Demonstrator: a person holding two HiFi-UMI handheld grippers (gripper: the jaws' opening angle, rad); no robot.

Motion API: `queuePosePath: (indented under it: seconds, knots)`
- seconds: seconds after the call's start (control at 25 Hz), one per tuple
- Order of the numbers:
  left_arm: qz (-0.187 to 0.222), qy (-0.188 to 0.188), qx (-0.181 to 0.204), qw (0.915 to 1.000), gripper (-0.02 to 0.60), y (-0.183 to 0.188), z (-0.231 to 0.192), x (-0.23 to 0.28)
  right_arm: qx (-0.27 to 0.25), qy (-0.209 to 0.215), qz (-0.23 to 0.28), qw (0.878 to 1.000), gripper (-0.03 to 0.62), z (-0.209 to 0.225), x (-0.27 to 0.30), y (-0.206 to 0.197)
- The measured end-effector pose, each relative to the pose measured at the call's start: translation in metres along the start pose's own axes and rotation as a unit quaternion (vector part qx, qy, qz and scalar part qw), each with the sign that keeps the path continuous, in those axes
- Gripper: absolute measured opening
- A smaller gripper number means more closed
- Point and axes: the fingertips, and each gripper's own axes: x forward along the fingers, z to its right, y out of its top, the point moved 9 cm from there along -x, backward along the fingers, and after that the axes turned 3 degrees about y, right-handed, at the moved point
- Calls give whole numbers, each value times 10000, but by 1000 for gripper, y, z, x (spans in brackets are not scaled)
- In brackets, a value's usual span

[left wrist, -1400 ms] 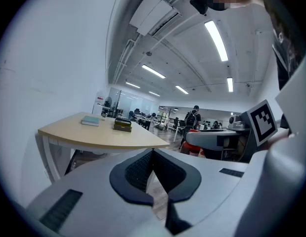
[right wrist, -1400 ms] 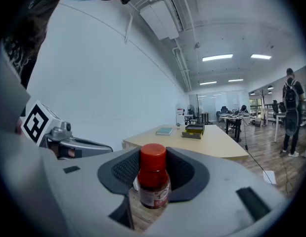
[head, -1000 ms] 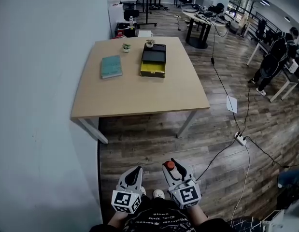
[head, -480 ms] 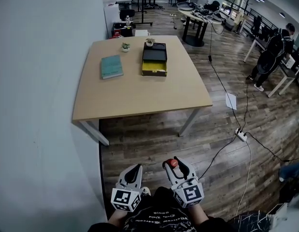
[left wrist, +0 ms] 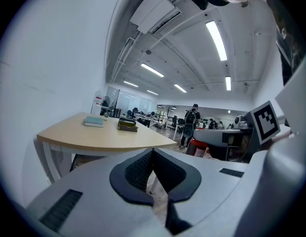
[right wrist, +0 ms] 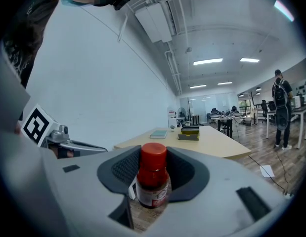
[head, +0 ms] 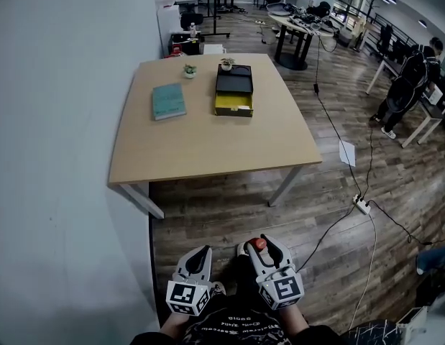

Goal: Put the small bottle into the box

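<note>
Sitting near box (head: 234, 92), teal book (head: 168, 100), plant (head: 189, 70)

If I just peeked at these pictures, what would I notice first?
The small bottle with its bright red cap jumps out first. It is pinched upright between the jaws of the right hand-held gripper, low in the head view. Next comes the pale table farther ahead, with a black and yellow box and a teal book lying apart near its far end.
</note>
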Motion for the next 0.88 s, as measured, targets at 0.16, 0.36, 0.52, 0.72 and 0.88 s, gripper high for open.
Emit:
queuePosePath:
  seconds: [0.16,0.36,0.52,0.72,0.88]
  knots:
    - [-39,127,-46,9999,5,5,-4,27,-5,121,-21,9999,161,27,22,3]
    - [-53,236,-83,9997,5,22,-10,75,-134,296,-142,9994,161,68,59,11]
    - [59,338,-128,9993,5,39,-13,119,-198,470,-173,9985,161,105,89,19]
    - [171,553,-173,9982,5,56,-13,169,-293,728,-160,9968,161,151,125,32]
    - [161,732,-240,9969,5,60,-4,198,-310,888,-156,9954,161,183,142,37]
